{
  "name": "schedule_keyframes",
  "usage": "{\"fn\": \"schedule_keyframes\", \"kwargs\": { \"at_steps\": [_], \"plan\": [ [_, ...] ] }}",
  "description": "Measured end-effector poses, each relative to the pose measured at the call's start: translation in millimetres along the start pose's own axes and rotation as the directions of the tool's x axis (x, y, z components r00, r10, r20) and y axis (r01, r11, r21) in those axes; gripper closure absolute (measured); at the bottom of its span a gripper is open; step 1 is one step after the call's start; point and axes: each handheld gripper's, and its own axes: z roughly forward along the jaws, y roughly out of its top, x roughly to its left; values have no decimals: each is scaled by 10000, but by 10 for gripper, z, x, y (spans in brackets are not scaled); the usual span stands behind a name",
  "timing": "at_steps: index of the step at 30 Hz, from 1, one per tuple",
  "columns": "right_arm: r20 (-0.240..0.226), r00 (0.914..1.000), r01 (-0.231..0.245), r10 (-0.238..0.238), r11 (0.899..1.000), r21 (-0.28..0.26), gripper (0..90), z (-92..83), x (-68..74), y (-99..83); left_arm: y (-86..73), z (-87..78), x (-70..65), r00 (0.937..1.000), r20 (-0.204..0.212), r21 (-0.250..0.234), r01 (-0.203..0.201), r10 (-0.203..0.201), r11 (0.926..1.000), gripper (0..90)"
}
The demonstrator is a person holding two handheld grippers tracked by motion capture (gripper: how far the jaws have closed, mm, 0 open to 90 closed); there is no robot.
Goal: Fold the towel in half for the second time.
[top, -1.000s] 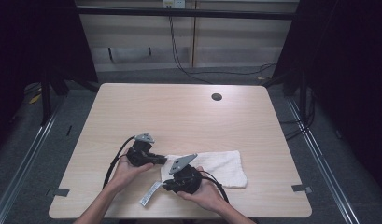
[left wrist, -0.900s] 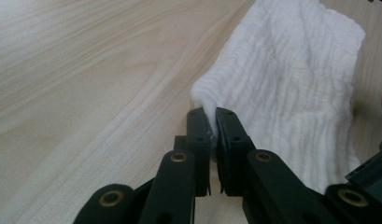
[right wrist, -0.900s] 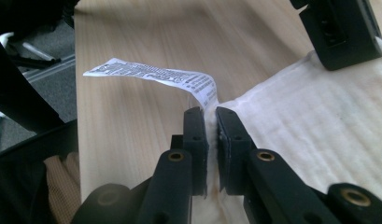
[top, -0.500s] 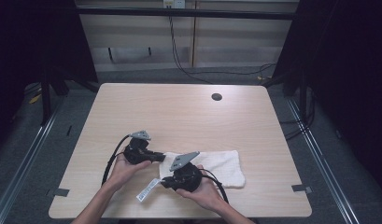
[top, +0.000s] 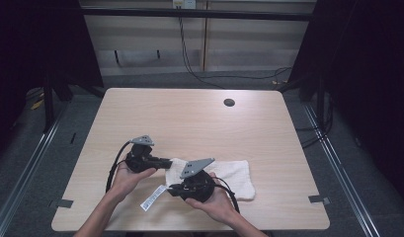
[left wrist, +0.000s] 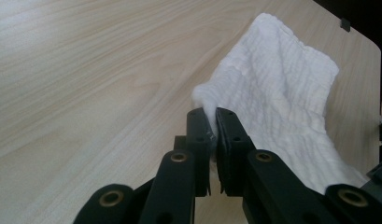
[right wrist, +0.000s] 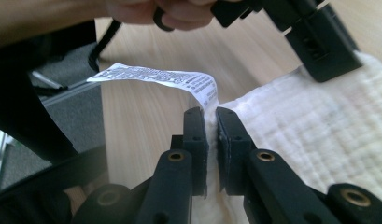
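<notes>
Evidently both grippers had hold of the white towel [top: 224, 174], which lay in the lower middle of the high view, on the near part of the wooden table [top: 189, 118]. In the left gripper view, the left gripper [left wrist: 213, 122] sat at lower centre with its jaws pressed together on a bunched corner of the cloth; the rest of the towel ran off toward the upper right of that frame. In the right gripper view, the right gripper [right wrist: 211, 120] was likewise clamped on an edge of the towel, just below the spot where the printed care label [right wrist: 156, 77] sprang from the fabric and stretched toward the upper left. The other gripper's black body showed at the upper right of that frame, touching the cloth.

Seen from above, the towel's long axis ran left to right across the frame, its pinched end at the left between the two hands, its free end pointing right. The label [top: 153, 197] trailed toward the lower left.
</notes>
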Motion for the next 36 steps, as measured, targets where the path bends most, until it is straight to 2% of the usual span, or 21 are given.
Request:
{"fn": "schedule_keyframes", "kwargs": {
  "at_steps": [5, 9, 10, 13, 15, 19, 23, 25, 29, 30, 32, 36],
  "plan": [
    [-76, 10000, 41, -42, 9999, -158, 840, -27, 21, 98, 49, -107, -1, 10000, -49, -95, -20, 19, 10000, 845],
    [-187, 9998, -55, 50, 9996, -279, 841, -30, 42, 192, 116, -173, -31, 9998, -179, 41, -97, 98, 9999, 846],
    [-199, 9998, 65, -70, 9996, -281, 840, -32, 38, 225, 140, -195, -37, 9996, -235, 49, -145, 146, 9999, 847],
    [-491, 9988, -74, 44, 9981, -604, 841, -64, 23, 329, 220, -264, -39, 9996, -223, 54, -147, 148, 9999, 847],
    [-487, 9988, -4, -31, 9974, -720, 841, -68, 30, 377, 252, -305, -21, 9998, -166, -60, -75, 74, 10000, 845],
    [-527, 9986, -28, -15, 9967, -817, 841, -8, 33, 416, 170, -338, 53, 9997, -157, -351, 201, -207, 9992, 845],
    [-565, 9984, -78, 39, 9976, -685, 841, 78, 34, 405, 83, -321, 89, 9990, -207, -313, 389, -396, 9988, 845],
    [-545, 9985, -36, -5, 9972, -753, 841, 85, 34, 425, 81, -342, 100, 9990, -194, -355, 386, -393, 9986, 845],
    [-621, 9981, -53, -4, 9958, -914, 841, 76, 59, 515, 106, -464, 112, 9990, 22, -835, 441, -441, 9955, 845],
    [-617, 9981, 2, -60, 9955, -950, 841, 83, 78, 534, 98, -476, 113, 9989, 18, -876, 477, -477, 9950, 845],
    [-684, 9976, 17, -87, 9948, -1018, 841, 102, 92, 556, 70, -501, 135, 9988, -149, -664, 457, -468, 9967, 845],
    [-735, 9973, -125, 35, 9924, -1221, 841, 140, 103, 588, 53, -536, 151, 9980, -83, -862, 612, -622, 9944, 845]
  ]
}}
